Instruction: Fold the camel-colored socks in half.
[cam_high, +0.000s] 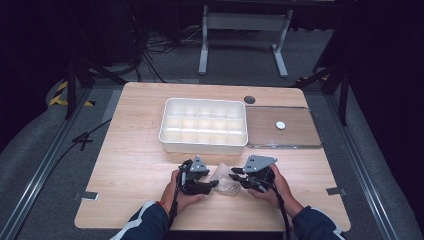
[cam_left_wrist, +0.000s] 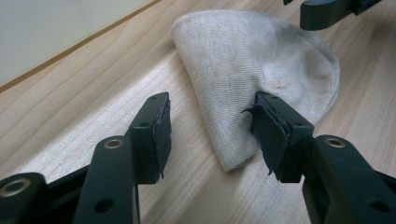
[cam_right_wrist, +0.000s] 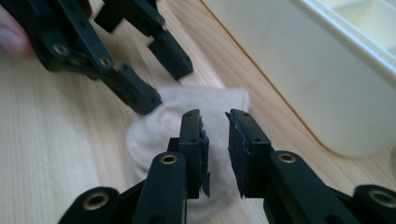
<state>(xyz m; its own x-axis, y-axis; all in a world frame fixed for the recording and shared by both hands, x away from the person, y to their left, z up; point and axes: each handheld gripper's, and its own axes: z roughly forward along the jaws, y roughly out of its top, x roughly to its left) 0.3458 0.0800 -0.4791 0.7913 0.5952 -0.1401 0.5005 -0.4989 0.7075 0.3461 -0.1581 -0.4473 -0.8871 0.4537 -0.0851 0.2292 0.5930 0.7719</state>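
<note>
Between the two pairs of tongs, on the bare wooden table (cam_high: 135, 150), lay a small beige sock (cam_high: 225, 180), folded or bunched into a rounded lump. The left gripper (cam_high: 212, 184) came at it from the left side of the high view, and its jaws stood spread. In the left gripper view (cam_left_wrist: 212, 135) one pad rested against the sock's edge while the other stood clear of it over the wood, so nothing was pinched. The right gripper (cam_high: 235, 176) faced it from the opposite side. In the right gripper view (cam_right_wrist: 215, 151) its jaws were close together but not touching, a narrow gap showing between the pads. The sock lay beneath and beyond their tips, and I could not tell whether any cloth was caught there.

Beyond both tongs, farther from the person, stood a white plastic organiser box (cam_high: 203, 145), divided by a grid of partitions into many small compartments. As far as the high view showed, the compartments were bare, though the picture was too coarse to be sure of each one. Its white wall ran just beside the sock in the right gripper view. To the right of the box, touching or nearly touching it, lay a clear flat lid (cam_high: 300, 137), and on it sat a small white round object (cam_high: 280, 125).
</note>
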